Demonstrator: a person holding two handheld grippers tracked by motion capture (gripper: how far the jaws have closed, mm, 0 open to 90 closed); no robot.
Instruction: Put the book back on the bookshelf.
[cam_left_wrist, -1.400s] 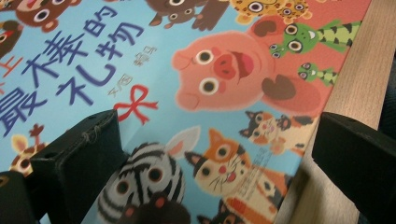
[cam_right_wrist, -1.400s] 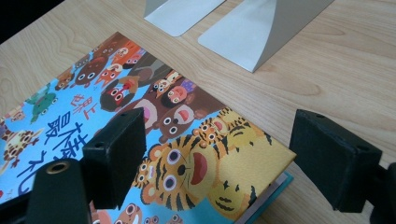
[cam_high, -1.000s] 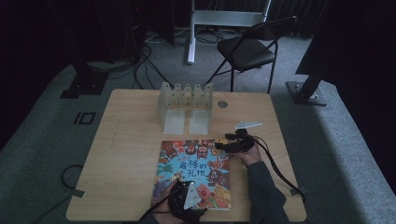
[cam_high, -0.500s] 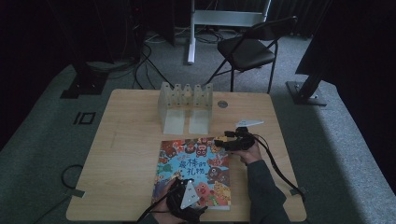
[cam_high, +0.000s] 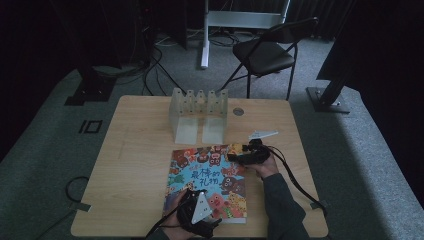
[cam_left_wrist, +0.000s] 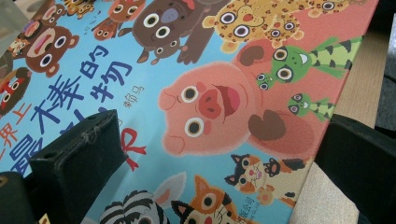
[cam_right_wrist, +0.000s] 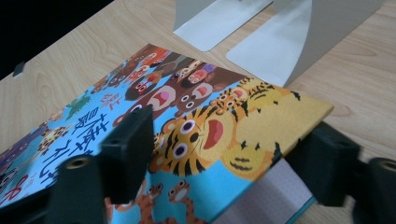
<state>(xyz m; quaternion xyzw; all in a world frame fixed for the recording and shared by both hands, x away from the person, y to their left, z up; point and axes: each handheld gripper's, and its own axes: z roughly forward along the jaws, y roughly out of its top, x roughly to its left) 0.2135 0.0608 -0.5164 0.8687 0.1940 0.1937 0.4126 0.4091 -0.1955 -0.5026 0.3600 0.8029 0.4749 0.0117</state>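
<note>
Both grippers' fingers (cam_right_wrist: 126, 149) stand open astride the picture book (cam_high: 210, 180), the right gripper (cam_high: 248, 155) just closing on its far corner.

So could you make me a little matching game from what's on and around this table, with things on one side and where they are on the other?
Things:
1. picture book
2. metal bookends
3. folding chair
4. right gripper

Places:
a. on the floor beyond the table's far edge
b. lying flat at the near middle of the table
c. at the book's far right corner, a finger on each side of the lifted cover
d. standing upright on the table beyond the book

Pairs: 1-b, 2-d, 3-a, 4-c
</note>
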